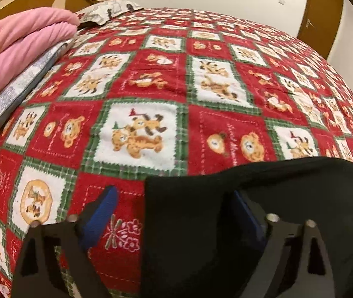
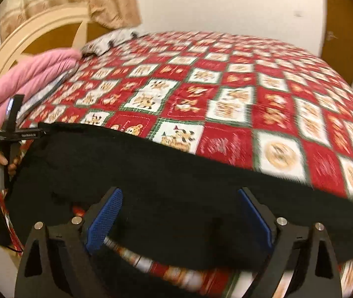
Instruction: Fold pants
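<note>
Black pants [image 2: 151, 168] lie stretched along the near edge of a bed covered by a red, green and white patchwork quilt [image 2: 226, 94]. My right gripper [image 2: 180, 201] is open, its blue pads on either side of the pants' near edge, around the cloth. In the left wrist view the pants [image 1: 251, 198] fill the lower right. My left gripper [image 1: 174, 198] is open over one end of them; its right pad [image 1: 244, 213] is partly hidden by the cloth. The left gripper also shows in the right wrist view [image 2: 12, 129], held in a hand at the far left.
A folded pink blanket [image 1: 15, 49] and a grey patterned pillow [image 1: 107, 10] lie at the bed's left and far side. A round headboard [image 2: 40, 32] and a curtain [image 2: 77, 0] stand behind. A brown door [image 1: 323, 17] is at the right.
</note>
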